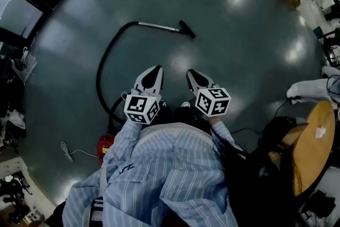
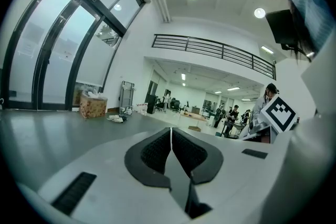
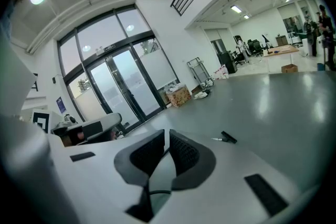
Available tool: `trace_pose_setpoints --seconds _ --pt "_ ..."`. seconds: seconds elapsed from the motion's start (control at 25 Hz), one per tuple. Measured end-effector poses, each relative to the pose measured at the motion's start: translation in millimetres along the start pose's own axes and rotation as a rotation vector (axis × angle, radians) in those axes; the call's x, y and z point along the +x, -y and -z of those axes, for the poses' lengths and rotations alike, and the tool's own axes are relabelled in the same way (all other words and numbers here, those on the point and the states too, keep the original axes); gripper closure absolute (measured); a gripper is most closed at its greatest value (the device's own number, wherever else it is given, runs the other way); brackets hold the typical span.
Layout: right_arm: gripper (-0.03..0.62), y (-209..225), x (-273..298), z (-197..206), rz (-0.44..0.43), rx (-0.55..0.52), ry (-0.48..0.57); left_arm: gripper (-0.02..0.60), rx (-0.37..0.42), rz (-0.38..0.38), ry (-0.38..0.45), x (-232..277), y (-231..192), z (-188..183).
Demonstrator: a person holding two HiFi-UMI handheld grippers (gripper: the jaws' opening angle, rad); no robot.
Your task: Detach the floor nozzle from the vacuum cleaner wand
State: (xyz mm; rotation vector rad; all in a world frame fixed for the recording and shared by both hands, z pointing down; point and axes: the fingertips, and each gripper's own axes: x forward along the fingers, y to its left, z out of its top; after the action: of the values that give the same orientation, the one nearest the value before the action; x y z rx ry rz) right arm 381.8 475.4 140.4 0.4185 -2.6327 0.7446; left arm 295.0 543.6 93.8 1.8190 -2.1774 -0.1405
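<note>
The vacuum's silver wand [image 1: 158, 26] lies on the dark floor ahead, with the black floor nozzle [image 1: 187, 29] on its right end. A black hose [image 1: 101, 74] curves from the wand back to the red vacuum body [image 1: 105, 145] by the person's left side. My left gripper [image 1: 155, 70] and right gripper [image 1: 191, 74] are held side by side in the air, well short of the wand, both shut with nothing between the jaws. The right gripper view shows the nozzle [image 3: 228, 137] small and far beyond its shut tips [image 3: 166, 134]. From the left gripper [image 2: 171, 131], only the hall is visible.
A round wooden table [image 1: 313, 146] stands at the right, with a white-sleeved arm [image 1: 311, 90] beside it. A white cable [image 1: 69, 152] lies on the floor at the left. A patterned box [image 3: 180, 96] sits by the glass doors [image 3: 123, 89]; people stand far off [image 2: 231, 115].
</note>
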Motion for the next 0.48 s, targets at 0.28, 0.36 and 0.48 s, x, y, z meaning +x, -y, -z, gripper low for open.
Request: trace_pose_setpoints --seconds 0.28,0.36,0.48 --pt "0.56 19.2 3.7 -6.9 -0.009 0.008 -0.018 0.569 0.031 0.04 -0.029 19.1 14.1 0.7" --pt "0.56 26.0 3.0 -10.8 -0.011 0.006 -0.018 0.569 -0.003 0.043 -0.027 25.3 16.8 -0.6" --pt "0.56 37.5 1.7 -15.8 -0.016 0.005 -0.02 0.569 -0.04 0.038 -0.023 34.4 19.5 -2.0"
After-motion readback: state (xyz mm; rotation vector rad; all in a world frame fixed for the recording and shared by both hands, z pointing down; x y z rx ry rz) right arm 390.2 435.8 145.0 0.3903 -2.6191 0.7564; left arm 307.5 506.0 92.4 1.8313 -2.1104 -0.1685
